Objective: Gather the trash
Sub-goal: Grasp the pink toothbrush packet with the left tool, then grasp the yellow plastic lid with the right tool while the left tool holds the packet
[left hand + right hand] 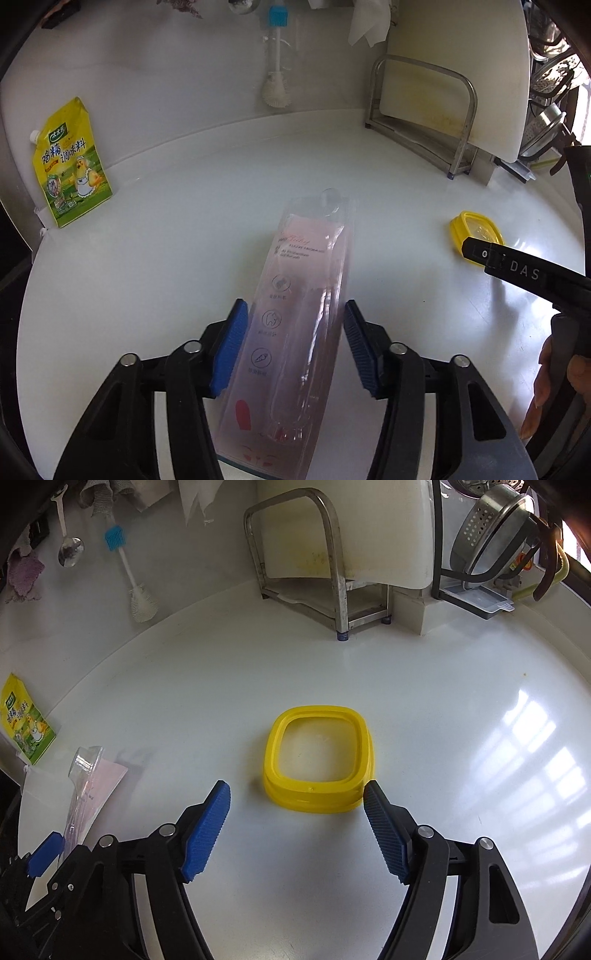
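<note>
L gripper (293, 332) is closed on a clear plastic blister pack (295, 325), pink card inside; blue pads (229, 347) press both long edges, pack sticks out toward the far side over the white counter (184, 258). In the R wrist view the same pack shows at lower left, tilted, held in the L gripper's blue pad.

R gripper (297, 827) is open, jaws wide, nothing between them. Yellow square lid (319, 757) w/ clear centre lies flat on the counter just beyond its tips, near the R finger's tip; can't tell if touching.

Yellow seasoning pouch (72, 166) leans at far left against the wall. Bottle brush (275, 62) hangs on the far wall. Metal rack (424, 118) w/ a white cutting board (461, 74) stands far right; steel colander (495, 528) beyond it.
</note>
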Tool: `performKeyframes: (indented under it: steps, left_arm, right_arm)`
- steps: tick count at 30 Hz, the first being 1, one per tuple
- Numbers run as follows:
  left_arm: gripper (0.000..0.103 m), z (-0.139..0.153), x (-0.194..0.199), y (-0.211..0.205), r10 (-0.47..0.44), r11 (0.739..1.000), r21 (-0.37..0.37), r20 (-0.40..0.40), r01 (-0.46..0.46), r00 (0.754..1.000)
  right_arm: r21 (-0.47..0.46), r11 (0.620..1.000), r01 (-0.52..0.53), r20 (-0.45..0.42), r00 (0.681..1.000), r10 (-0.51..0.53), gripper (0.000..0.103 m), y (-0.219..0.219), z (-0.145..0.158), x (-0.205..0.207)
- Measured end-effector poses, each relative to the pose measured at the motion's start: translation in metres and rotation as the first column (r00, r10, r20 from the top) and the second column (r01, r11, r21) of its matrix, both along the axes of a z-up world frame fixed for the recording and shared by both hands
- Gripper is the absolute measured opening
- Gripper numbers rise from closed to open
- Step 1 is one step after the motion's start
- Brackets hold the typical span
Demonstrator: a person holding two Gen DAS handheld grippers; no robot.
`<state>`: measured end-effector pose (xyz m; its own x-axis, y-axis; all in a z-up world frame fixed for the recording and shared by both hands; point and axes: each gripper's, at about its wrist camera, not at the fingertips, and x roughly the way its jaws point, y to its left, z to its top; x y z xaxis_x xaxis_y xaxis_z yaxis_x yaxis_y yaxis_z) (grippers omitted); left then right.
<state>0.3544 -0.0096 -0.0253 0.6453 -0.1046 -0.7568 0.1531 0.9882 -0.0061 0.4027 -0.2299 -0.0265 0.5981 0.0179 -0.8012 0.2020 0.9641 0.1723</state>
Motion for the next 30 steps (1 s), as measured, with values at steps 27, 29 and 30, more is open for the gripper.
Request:
performKeyframes:
  steps: [27, 29, 30]
  left_arm:
    - [0.040, -0.005, 0.004, 0.011, 0.029, 0.998, -0.049, -0.031, -0.030, 0.999]
    - [0.043, -0.005, 0.003, 0.011, 0.033, 0.998, -0.055, -0.027, -0.034, 0.999]
    - [0.043, -0.005, 0.003, 0.012, 0.035, 0.998, -0.055, -0.026, -0.037, 0.999]
  right_arm:
    - [-0.041, 0.998, -0.044, 0.002, 0.999, 0.045, 0.002, 0.004, -0.005, 0.019]
    - [0.003, 0.998, -0.057, 0.004, 0.998, 0.057, 0.002, -0.001, -0.005, 0.016]
    - [0.005, 0.998, -0.060, 0.003, 0.998, 0.060, 0.002, -0.003, -0.005, 0.014]
